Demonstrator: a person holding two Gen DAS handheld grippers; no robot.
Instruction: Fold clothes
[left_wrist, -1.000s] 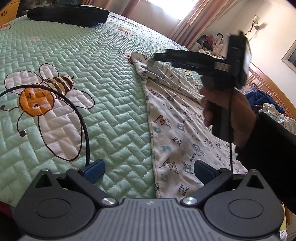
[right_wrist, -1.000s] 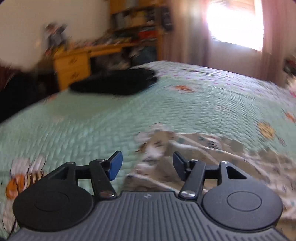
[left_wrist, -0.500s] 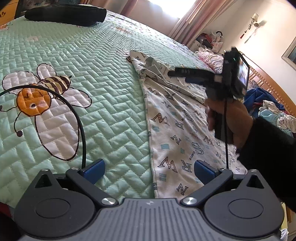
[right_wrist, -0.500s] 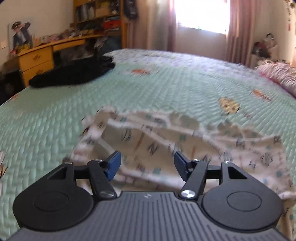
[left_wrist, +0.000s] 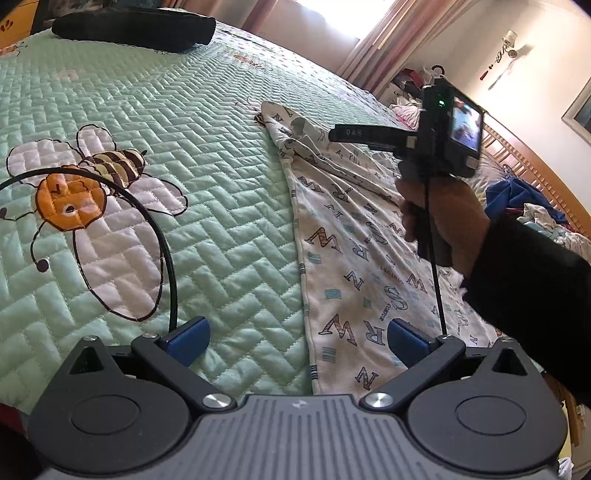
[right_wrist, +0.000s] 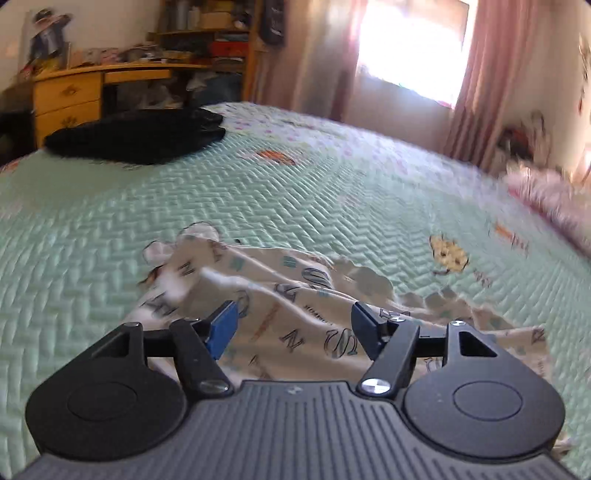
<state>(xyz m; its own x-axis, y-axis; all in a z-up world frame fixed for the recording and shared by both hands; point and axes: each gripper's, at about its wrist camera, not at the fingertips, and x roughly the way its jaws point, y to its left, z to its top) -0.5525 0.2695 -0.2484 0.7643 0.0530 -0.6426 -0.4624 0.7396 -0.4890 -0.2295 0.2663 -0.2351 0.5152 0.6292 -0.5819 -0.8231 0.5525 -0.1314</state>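
Two grippers are seen over a bed covered by a green quilt (left_wrist: 207, 155). A white cloth (left_wrist: 354, 266) printed with letters is spread on the quilt, flat along its near part and bunched into folds at its far end. In the left wrist view the left gripper (left_wrist: 295, 338) is held low over the near edge of the cloth, its blue pads set wide apart; nothing is gripped, and the cloth edge and bare quilt are seen between them. A black cable (left_wrist: 162, 251) is looped across the quilt over a stitched bee (left_wrist: 74, 199) on the left.

The right gripper (left_wrist: 334, 133) is seen from the side in that view, carried by a hand (left_wrist: 443, 218) in a dark sleeve (left_wrist: 528, 280), with its tip at the bunched far end of the cloth. In the right wrist view the right gripper (right_wrist: 291, 326) is pointed down at the rumpled cloth (right_wrist: 295, 295); its jaws are opening, the cloth is seen lying between and below the pads, and no fold is pinched. Whether the pads touch the fabric cannot be told.

A black garment (right_wrist: 136, 136) is laid at the far corner of the bed, well apart from the cloth. A yellow desk (right_wrist: 70, 92) is placed beyond it, and pink curtains (right_wrist: 476, 77) are hung by a bright window.
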